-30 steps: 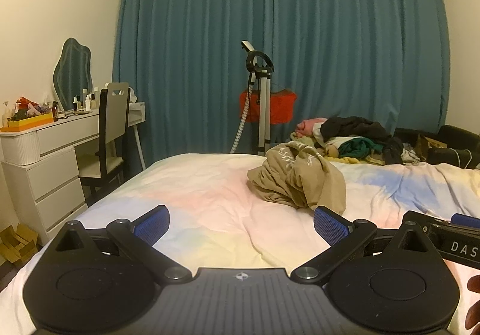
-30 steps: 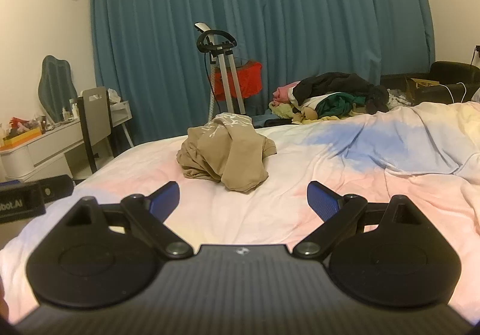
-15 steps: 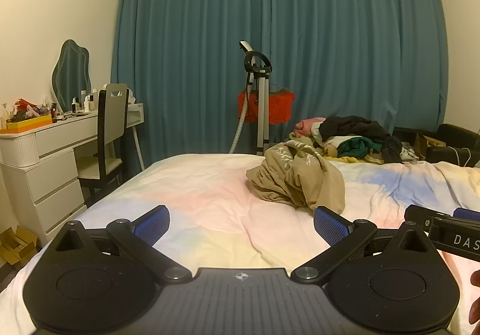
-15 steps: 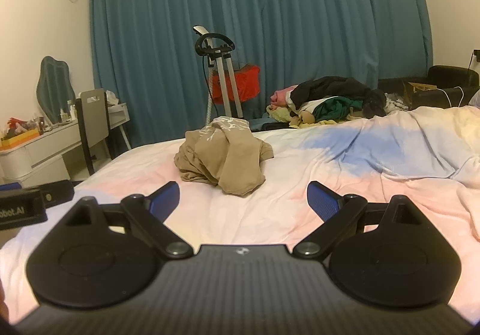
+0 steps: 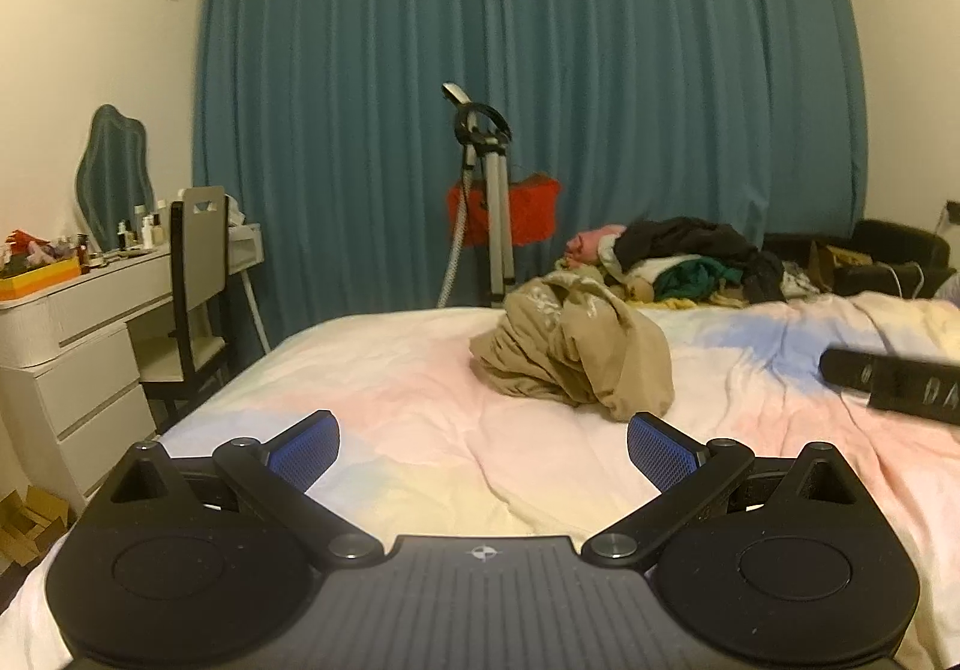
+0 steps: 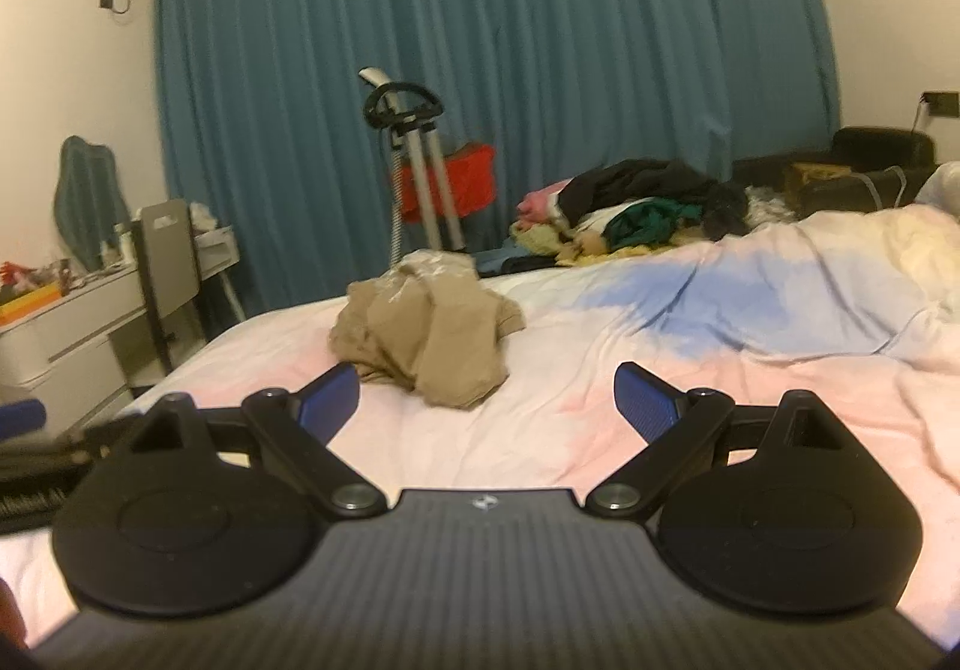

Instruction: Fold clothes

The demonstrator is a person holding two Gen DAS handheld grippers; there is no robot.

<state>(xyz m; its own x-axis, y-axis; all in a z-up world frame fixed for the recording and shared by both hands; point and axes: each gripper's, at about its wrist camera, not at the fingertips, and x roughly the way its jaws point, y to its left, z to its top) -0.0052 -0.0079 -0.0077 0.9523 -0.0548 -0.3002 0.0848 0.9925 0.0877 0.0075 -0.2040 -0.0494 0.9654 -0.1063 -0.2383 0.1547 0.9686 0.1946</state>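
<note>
**A:** Two grippers, both spread wide, nothing held. Left gripper (image 5: 483, 445) and right gripper (image 6: 487, 400) hover over the pastel tie-dye bedspread (image 5: 420, 418).

**B:** Where's your garment?

**A:** Crumpled tan cloth garment (image 5: 573, 349) lies in a heap mid-bed, unfolded. It's ahead-right of your left jaws and ahead-left of your right jaws (image 6: 429, 337), so roughly between them. Right looks nearer, though fisheye blur makes that unsure. No clear long axis.

One tan garment (image 5: 570, 352), one clothes pile (image 5: 678, 262), one chair (image 5: 195, 274), two tools (image 5: 483, 451) (image 6: 486, 400).
</note>
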